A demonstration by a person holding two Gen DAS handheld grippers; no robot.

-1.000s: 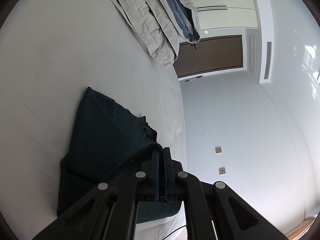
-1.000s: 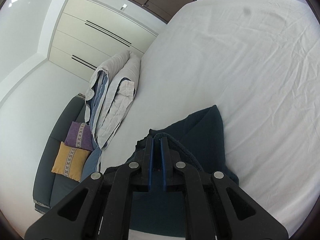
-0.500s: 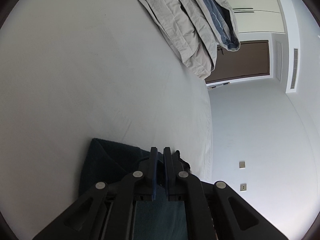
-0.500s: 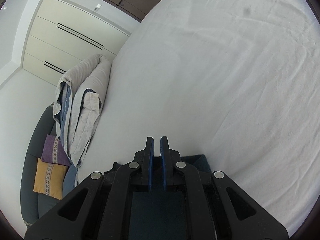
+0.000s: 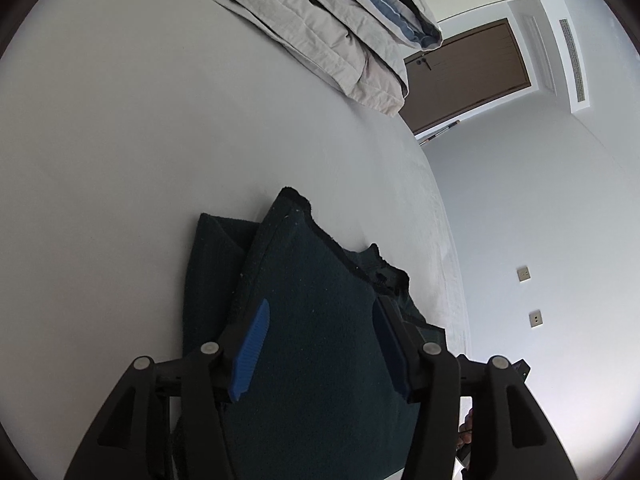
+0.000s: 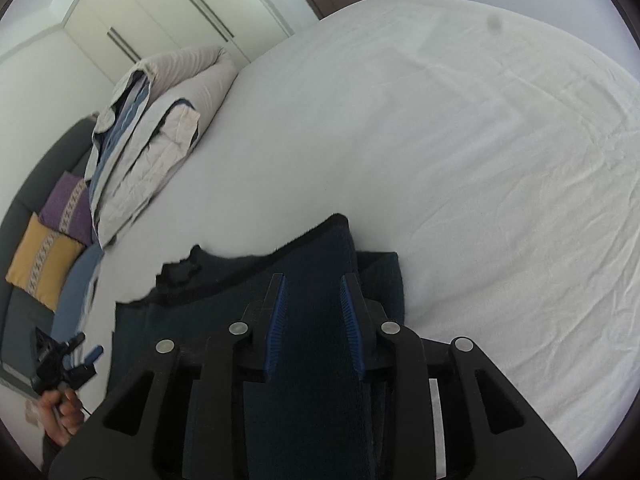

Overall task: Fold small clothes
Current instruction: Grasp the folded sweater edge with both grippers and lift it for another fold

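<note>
Left wrist view is showing the left gripper (image 5: 320, 352) spreading its jaws wide over the dark teal garment (image 5: 312, 320), apparently releasing a finished fold. The right gripper (image 6: 314, 324) is likewise gaping, gripping nothing. Fleecy, layered, the garment is lying lower centre on the white bed sheet (image 6: 480, 160).

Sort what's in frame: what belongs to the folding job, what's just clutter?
Job:
dark green garment, part folded on the bed sheet
left gripper, open
right gripper, open

Just lying about:
folded duvet
purple cushion
yellow cushion
</note>
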